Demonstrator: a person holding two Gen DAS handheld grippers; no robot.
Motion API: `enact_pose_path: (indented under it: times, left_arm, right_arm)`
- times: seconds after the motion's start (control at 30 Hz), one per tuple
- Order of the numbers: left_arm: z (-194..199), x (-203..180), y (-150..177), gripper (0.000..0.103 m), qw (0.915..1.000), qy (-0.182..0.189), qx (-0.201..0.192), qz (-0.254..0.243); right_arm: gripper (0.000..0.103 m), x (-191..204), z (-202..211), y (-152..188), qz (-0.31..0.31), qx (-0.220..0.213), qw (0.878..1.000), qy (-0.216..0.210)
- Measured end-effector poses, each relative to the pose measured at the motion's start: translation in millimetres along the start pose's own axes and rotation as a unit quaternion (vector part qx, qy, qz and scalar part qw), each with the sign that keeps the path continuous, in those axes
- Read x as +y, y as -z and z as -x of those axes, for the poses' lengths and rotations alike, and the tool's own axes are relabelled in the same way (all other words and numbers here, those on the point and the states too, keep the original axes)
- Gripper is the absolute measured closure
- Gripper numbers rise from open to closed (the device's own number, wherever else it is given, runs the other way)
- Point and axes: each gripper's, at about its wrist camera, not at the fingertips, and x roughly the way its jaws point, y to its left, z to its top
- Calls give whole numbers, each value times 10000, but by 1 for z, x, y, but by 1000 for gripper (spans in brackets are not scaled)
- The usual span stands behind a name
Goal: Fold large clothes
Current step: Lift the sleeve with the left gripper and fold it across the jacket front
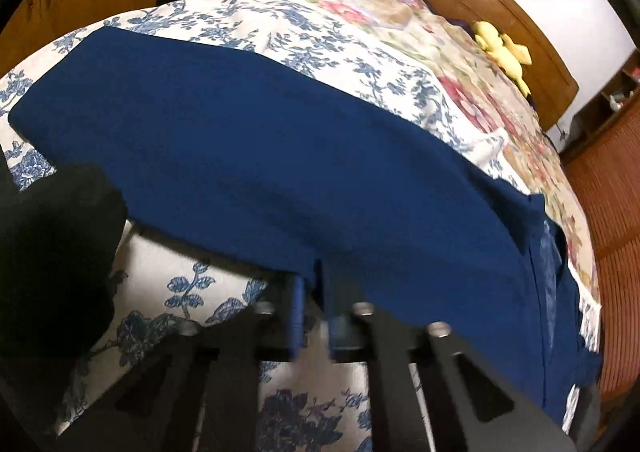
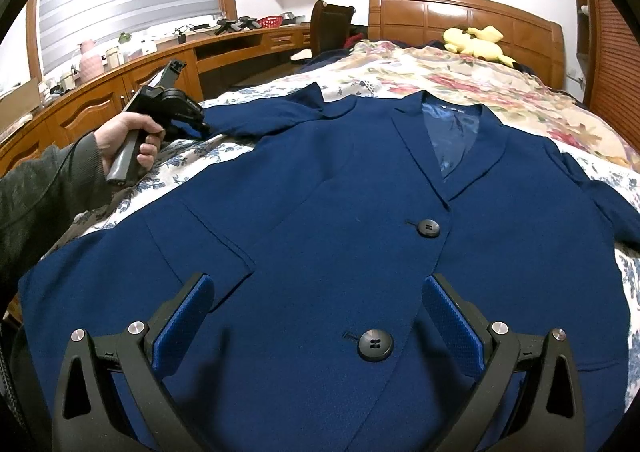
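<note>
A navy blue jacket point(image 2: 320, 211) lies spread face up on the bed, buttoned, with its collar toward the headboard. My right gripper point(image 2: 316, 280) hovers open over the jacket's lower front, and the bottom button point(image 2: 375, 346) sits between its blue pads point(image 2: 184, 316). A person's hand point(image 2: 128, 139) holds my left gripper point(image 2: 202, 125) at the end of the jacket's left-hand sleeve point(image 2: 260, 115). In the left wrist view that gripper point(image 1: 314, 292) has its pads close together, shut on the edge of the blue jacket point(image 1: 280, 151).
The bed's floral cover point(image 2: 460, 63) runs back to a wooden headboard point(image 2: 460, 15), where a yellow plush toy point(image 2: 476, 41) lies. A long wooden desk point(image 2: 120, 91) with small items lines the left wall, with a chair point(image 2: 328, 19) beside the bed.
</note>
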Motion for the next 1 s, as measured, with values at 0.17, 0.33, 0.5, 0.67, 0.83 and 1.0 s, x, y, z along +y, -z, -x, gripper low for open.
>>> enact_pose_path:
  times: [0.17, 0.33, 0.5, 0.67, 0.83, 1.0]
  left_arm:
    - [31, -46, 4, 102, 9958, -437, -388, -707]
    - [74, -116, 12, 102, 9850, -365, -752, -1510]
    - [112, -186, 37, 102, 9698, -3, -827, -2293]
    - [127, -231, 63, 102, 9544, 230, -746, -2881]
    - [124, -233, 81, 101, 9516, 250, -602, -3003]
    - [125, -221, 102, 57, 9513, 205, -508, -3032]
  right_arm:
    - [0, -1, 0, 1, -26, -25, 10000, 2]
    - [0, -1, 3, 2, -58, -96, 9999, 38]
    - [0, -5, 13, 4, -95, -122, 9999, 7]
    - [0, -9, 29, 6, -39, -200, 9998, 42]
    - [0, -15, 30, 9, -127, -207, 9997, 79]
    - [0, -15, 27, 8, -192, -169, 9997, -1]
